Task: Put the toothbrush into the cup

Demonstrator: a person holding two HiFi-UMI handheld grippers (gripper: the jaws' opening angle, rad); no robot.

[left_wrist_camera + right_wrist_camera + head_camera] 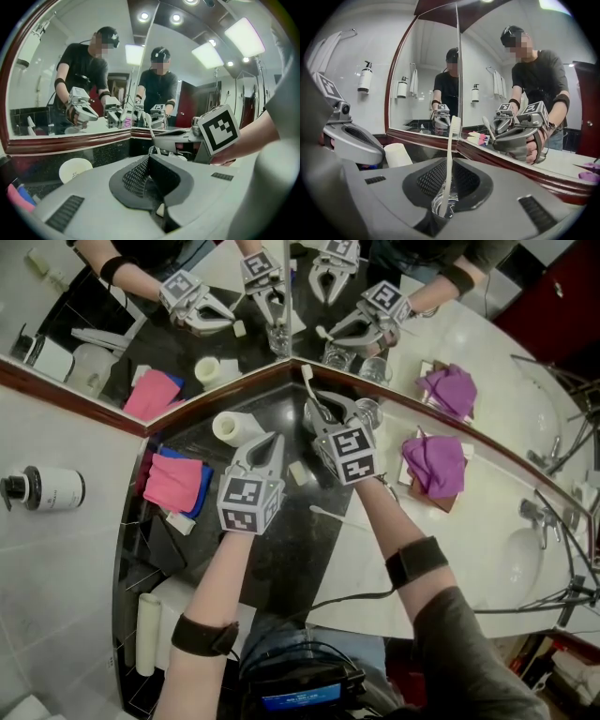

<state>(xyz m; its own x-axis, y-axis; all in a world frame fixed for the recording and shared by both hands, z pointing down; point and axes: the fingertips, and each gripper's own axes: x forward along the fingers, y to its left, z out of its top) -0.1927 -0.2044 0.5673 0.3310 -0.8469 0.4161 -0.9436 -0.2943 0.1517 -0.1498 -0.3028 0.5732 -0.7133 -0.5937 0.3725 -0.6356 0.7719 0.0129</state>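
A white toothbrush (307, 381) (450, 150) stands nearly upright in the mirrored corner of the dark counter. My right gripper (320, 409) (449, 174) is shut on its handle. The brush's lower end reaches into a clear glass cup (442, 207) directly below the jaws. In the head view the cup (369, 410) shows just right of that gripper. My left gripper (273, 440) (149, 160) is shut and holds nothing, hovering left of the right one. From the left gripper view the toothbrush (149, 125) rises beside the right gripper (174, 136).
A white roll (230, 426) stands at the left by the mirror. A pink cloth (173, 482) lies on a blue one. A small white bar (298, 472) and a cotton swab (337, 515) lie on the counter. A purple cloth (433, 465) and a sink tap (534, 512) are at the right.
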